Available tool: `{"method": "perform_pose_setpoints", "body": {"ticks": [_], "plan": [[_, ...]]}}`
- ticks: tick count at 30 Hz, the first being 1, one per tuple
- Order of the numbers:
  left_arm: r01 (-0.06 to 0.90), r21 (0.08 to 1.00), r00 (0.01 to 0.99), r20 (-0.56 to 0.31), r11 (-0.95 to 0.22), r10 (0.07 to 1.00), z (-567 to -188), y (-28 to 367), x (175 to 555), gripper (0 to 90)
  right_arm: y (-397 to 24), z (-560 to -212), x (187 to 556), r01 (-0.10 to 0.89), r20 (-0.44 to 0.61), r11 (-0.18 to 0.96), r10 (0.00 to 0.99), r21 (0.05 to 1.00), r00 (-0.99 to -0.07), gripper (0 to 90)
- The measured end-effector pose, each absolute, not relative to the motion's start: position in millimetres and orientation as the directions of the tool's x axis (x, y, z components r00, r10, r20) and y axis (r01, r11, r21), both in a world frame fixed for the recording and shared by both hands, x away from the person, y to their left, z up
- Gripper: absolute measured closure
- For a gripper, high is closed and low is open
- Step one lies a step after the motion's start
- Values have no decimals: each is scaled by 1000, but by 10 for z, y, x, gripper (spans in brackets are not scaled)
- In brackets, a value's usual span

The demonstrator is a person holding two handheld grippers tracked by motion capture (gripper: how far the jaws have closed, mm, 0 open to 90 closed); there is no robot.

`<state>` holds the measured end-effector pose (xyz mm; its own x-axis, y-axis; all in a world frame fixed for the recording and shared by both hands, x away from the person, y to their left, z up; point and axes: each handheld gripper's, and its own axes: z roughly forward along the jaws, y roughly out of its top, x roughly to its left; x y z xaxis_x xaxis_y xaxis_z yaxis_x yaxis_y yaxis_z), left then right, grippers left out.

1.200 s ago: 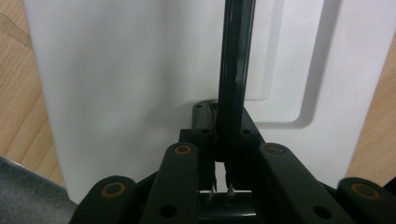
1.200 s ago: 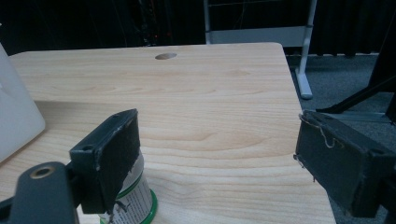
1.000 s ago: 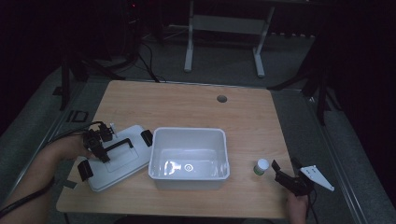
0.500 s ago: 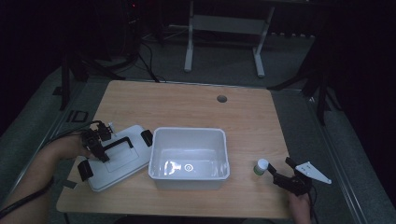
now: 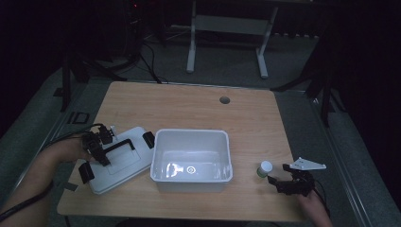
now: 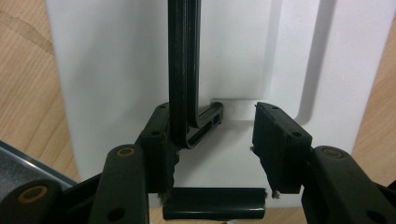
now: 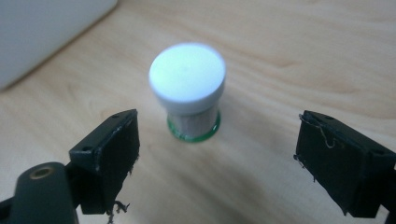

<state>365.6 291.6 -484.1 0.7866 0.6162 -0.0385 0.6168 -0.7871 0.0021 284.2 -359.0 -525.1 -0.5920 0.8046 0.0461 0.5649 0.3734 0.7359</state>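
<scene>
The wooden table [image 5: 189,101] carries a white bin [image 5: 191,160] between the two grippers, open and bare inside. Left of it lies the white lid [image 5: 124,161], flat, with a black handle [image 6: 183,70] across its top. The left gripper [image 6: 212,140] hangs over that lid; its jaws have just been opening, and the handle now sits between them, against one jaw and clear of the other, so nothing is pinched. The right gripper [image 7: 215,154] has its jaws spread wide. Just ahead of them, upright on the table, stands a small jar [image 7: 189,91] with a white cap and green base, untouched. I can read no label or writing anywhere.
</scene>
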Motion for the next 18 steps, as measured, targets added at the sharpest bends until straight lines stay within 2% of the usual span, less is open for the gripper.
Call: {"method": "perform_pose_setpoints", "body": {"ticks": [2, 6, 11, 18], "plan": [[618, -2, 785, -39, -786, 618, -4842, 2917, 3656, 502, -3587, -5243, 2850, 572, 42, 394, 798, 720, -601, 131], [620, 1, 784, -39, -785, 619, -4822, 2932, 3650, 502, -3562, -5210, 2888, 593, 23, 517, 742, 618, -671, 122], [617, -8, 786, -40, -787, 617, -4816, 2937, 3644, 502, -3538, -5174, 2965, 611, 11, 605, 706, 511, -708, 123], [621, -16, 783, -39, -784, 621, -4819, 2946, 3643, 502, -3440, -5137, 3071, 590, -24, 746, 627, 309, -779, 136]]}}
